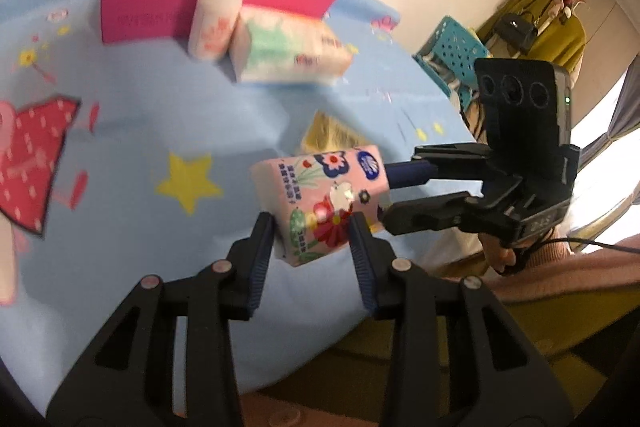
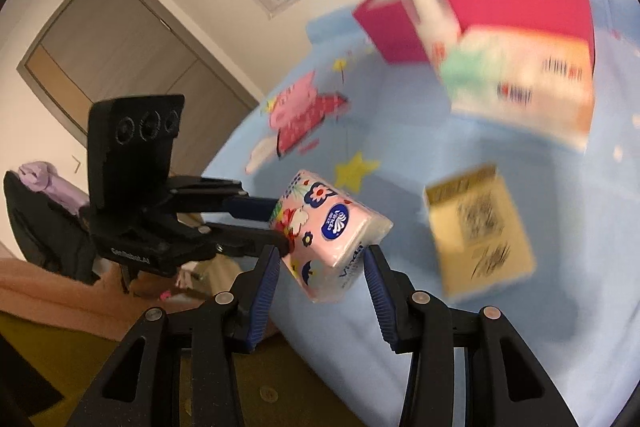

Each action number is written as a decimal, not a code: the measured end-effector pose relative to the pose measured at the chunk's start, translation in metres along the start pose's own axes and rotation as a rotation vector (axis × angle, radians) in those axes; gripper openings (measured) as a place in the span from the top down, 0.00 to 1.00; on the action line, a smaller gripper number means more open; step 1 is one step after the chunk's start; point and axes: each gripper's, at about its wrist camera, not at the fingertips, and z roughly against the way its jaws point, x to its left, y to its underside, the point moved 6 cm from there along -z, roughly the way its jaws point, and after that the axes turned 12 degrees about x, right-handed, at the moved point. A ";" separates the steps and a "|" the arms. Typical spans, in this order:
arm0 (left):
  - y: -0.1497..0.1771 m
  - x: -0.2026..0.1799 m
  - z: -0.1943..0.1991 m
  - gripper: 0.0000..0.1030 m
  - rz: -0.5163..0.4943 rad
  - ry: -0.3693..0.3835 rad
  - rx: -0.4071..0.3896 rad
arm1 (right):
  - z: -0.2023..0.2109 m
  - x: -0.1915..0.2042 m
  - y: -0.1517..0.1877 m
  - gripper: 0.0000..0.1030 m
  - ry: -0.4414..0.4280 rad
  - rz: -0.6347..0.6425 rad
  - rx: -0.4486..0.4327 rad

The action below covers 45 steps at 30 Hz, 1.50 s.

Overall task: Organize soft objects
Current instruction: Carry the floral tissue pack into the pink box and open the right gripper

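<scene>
A pink floral tissue pack (image 1: 320,203) hangs above the blue table; it also shows in the right wrist view (image 2: 328,227). Both grippers hold it. My left gripper (image 1: 312,223) is shut on its near end, and in the right wrist view it (image 2: 276,223) comes in from the left. My right gripper (image 2: 320,255) is shut on the other end; in the left wrist view it (image 1: 386,191) comes in from the right. A pink box (image 1: 160,3) with soft items inside stands at the back; it also shows in the right wrist view (image 2: 520,11).
A white bottle (image 1: 216,15) leans against the pink box. A large tissue pack (image 1: 288,51) lies before it, also in the right wrist view (image 2: 520,87). A yellow packet (image 2: 480,227) lies on the blue cartoon tablecloth (image 1: 140,147). A teal basket (image 1: 452,55) stands beyond the table edge.
</scene>
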 end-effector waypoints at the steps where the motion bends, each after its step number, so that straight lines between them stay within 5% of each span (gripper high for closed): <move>1: -0.008 -0.001 0.004 0.61 -0.006 -0.004 -0.017 | 0.005 0.000 -0.006 0.56 0.007 0.008 -0.015; 22: -0.145 0.017 0.078 0.61 -0.088 -0.182 -0.224 | 0.065 -0.014 -0.170 0.56 0.098 0.124 -0.254; 45: -0.182 0.022 0.076 0.61 -0.120 -0.245 -0.244 | 0.073 -0.035 -0.205 0.56 0.110 0.104 -0.279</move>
